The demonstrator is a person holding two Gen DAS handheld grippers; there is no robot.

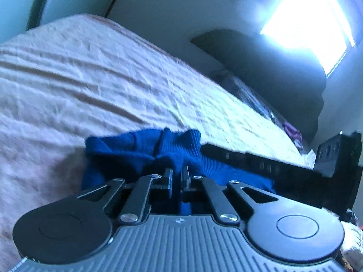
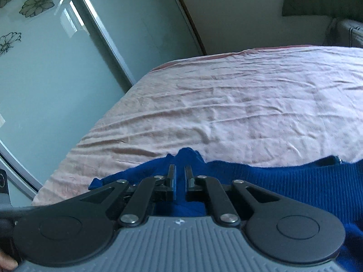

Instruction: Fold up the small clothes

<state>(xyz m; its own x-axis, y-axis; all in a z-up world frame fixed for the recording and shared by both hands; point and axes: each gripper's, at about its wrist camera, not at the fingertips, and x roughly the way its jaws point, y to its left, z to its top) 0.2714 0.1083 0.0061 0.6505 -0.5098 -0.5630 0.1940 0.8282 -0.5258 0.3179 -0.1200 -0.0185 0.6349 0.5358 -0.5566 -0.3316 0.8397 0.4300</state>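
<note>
A dark blue ribbed knit garment [image 1: 140,147] is bunched up over the pink sheet of the bed [image 1: 79,72]. My left gripper [image 1: 178,172] is shut on a fold of it, the cloth puffing out above the fingertips. In the right wrist view the same blue garment [image 2: 283,181] stretches off to the right, and my right gripper [image 2: 180,172] is shut on another pinch of it, a peak of cloth standing above the pads. The other gripper's black body [image 1: 335,158] shows at the right of the left wrist view. How much of the garment hangs below the grippers is hidden.
The wrinkled pink sheet [image 2: 226,104] spreads ahead of both grippers. Frosted wardrobe doors with flower prints [image 2: 45,56] stand to the left of the bed. A dark headboard [image 1: 272,72] and a bright window [image 1: 306,22] lie at the far right, with small items [image 1: 292,133] near the bed's edge.
</note>
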